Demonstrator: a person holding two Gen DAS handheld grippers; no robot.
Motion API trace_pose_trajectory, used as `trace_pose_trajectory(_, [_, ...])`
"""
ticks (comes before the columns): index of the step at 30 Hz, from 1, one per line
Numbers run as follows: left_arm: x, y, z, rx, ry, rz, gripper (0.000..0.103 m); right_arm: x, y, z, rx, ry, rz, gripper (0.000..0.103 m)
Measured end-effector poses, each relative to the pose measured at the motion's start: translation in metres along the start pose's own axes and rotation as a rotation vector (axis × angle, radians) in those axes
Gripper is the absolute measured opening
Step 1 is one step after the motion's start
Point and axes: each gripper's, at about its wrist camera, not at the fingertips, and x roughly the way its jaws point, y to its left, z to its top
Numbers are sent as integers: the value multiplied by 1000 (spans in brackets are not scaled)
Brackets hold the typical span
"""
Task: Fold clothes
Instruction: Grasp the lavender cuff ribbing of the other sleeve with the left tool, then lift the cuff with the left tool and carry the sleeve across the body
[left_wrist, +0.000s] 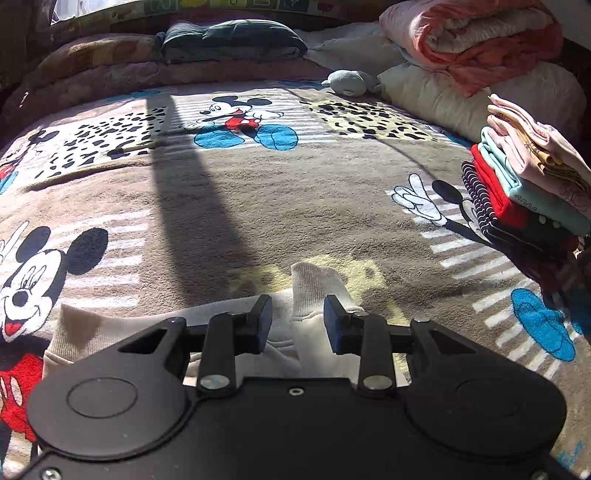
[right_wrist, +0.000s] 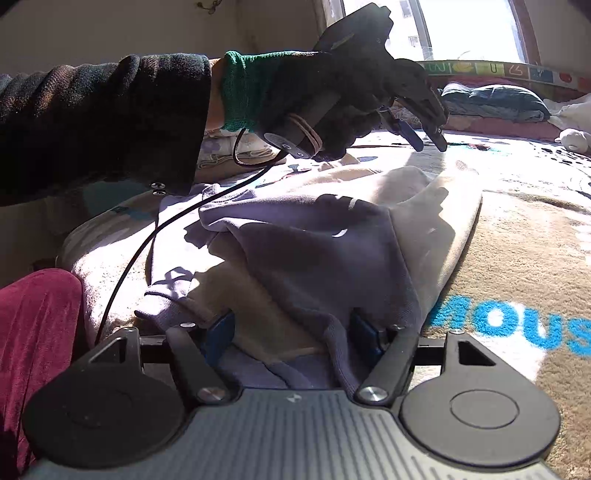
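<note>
**One cream sweatshirt, half gathered on the bed**

One cream cotton sweatshirt (right_wrist: 317, 236) lies rumpled on the cartoon-mouse fleece blanket (left_wrist: 295, 206) covering the bed. We hold our right gripper (right_wrist: 291, 334) with jaws apart around a bunched fold, probably readying a pinch. Our left gripper (left_wrist: 297, 319) hangs spread above a ribbed cuff (left_wrist: 314, 288). The stack of folded clothes (left_wrist: 524, 192) sits well apart, leaving folding room.

We see a cartoon-mouse blanket (left_wrist: 258, 206) covering the bed, a grey plush toy (left_wrist: 351, 82) near white pillows (left_wrist: 436, 92), and a dark cushion (left_wrist: 232, 38) behind.
</note>
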Motion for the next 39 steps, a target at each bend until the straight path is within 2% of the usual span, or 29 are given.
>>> trace_pose_trajectory(1, [-17, 5, -2, 3, -19, 11, 31, -1, 1, 1, 0, 0, -1, 69])
trace_pose_trajectory(4, [-82, 43, -22, -77, -83, 38, 31, -5, 4, 3, 5, 0, -5, 69])
trace_pose_trajectory(8, [-155, 100, -58, -245, -136, 84, 43, -11, 13, 5, -32, -2, -9, 69])
trace_pose_trajectory(12, [-198, 143, -105, -401, -136, 121, 43, -12, 21, 4, -69, -6, -25, 69])
trace_pose_trajectory(15, [-206, 161, -140, -505, -107, 107, 43, -13, 22, 4, -74, -13, -35, 69])
trace_pose_trajectory(20, [-195, 174, -177, -682, -73, 1, 43, -12, 17, 1, -52, -7, -55, 69])
trace_pose_trajectory(23, [-179, 167, -180, -701, -59, -38, 43, -12, 14, 0, -31, -6, -55, 69])
trace_pose_trajectory(24, [-174, 165, -181, -706, -55, -51, 41, -11, 12, 0, -17, 1, -51, 69])
trace_pose_trajectory(25, [-167, 160, -176, -671, -46, -35, 36, -10, 10, -1, -3, 3, -45, 69])
trace_pose_trajectory(26, [-160, 155, -171, -631, -36, -16, 7, -9, 9, -1, 10, 2, -38, 69])
trace_pose_trajectory(27, [-161, 152, -164, -601, -66, -6, 2, -10, 7, -1, 21, 3, -31, 69])
trace_pose_trajectory(28, [-164, 148, -158, -573, -101, 2, 2, -10, 6, -1, 27, 7, -26, 69])
trace_pose_trajectory(30, [-185, 147, -154, -592, -273, -36, 2, -11, 5, -1, 30, 12, -19, 69])
trace_pose_trajectory(36, [-146, 150, -170, -578, -135, 70, 2, -15, 4, -3, 14, 27, -10, 69])
trace_pose_trajectory(39, [-146, 158, -176, -643, -155, 39, 2, -19, 6, -3, 4, 23, -5, 69])
